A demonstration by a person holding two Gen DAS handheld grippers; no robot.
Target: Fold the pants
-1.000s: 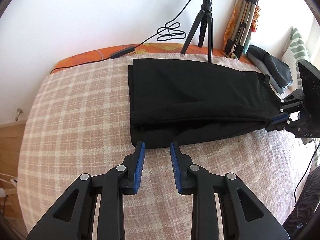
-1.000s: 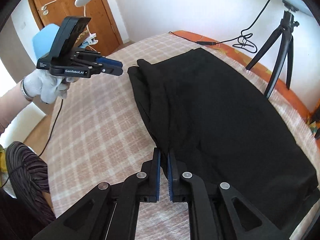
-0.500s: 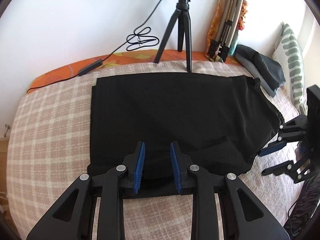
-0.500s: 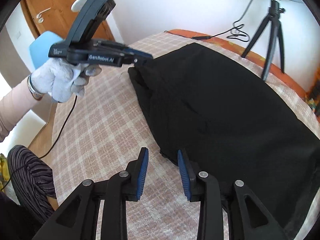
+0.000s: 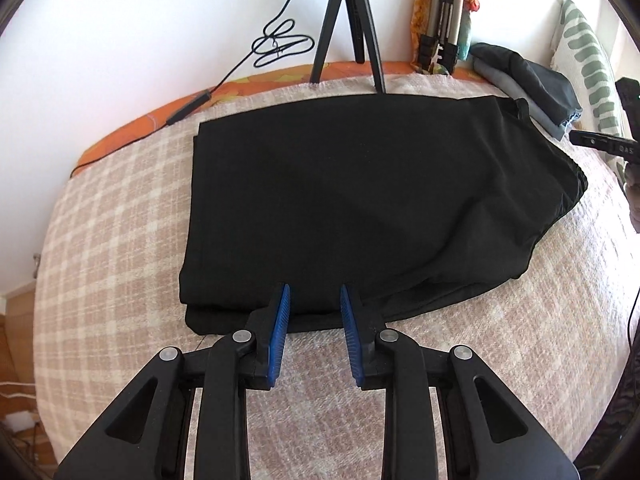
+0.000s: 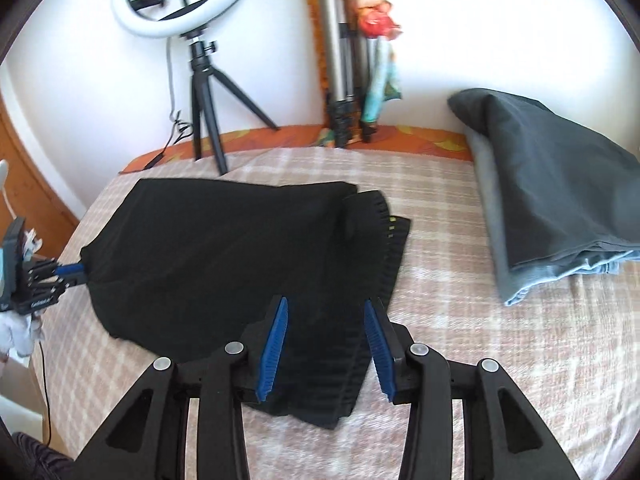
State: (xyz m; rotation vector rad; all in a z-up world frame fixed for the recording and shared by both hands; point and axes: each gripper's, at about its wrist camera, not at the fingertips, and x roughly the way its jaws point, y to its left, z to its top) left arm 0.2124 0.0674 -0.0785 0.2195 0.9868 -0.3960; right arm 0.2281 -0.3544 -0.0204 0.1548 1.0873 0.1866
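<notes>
Black pants (image 5: 360,200) lie folded lengthwise on the checked bedspread (image 5: 112,240). In the left wrist view my left gripper (image 5: 312,304) is open, its blue pads either side of the near hem edge. In the right wrist view the pants (image 6: 224,256) show their ribbed waistband (image 6: 380,256) toward me. My right gripper (image 6: 325,320) is open wide over the waistband end. The left gripper (image 6: 68,270) shows at the far left by the leg end. The right gripper's body (image 5: 604,142) shows at the right edge of the left wrist view.
A ring light on a black tripod (image 6: 204,100) stands at the wall. Folded tripods (image 6: 344,80) lean beside it. A stack of grey folded clothes (image 6: 552,184) lies on the right of the bed. A striped pillow (image 5: 588,64) lies behind.
The right gripper opened, let go of the pants edge and swung round to the waistband end. The left gripper moved in to the hem edge and stays open.
</notes>
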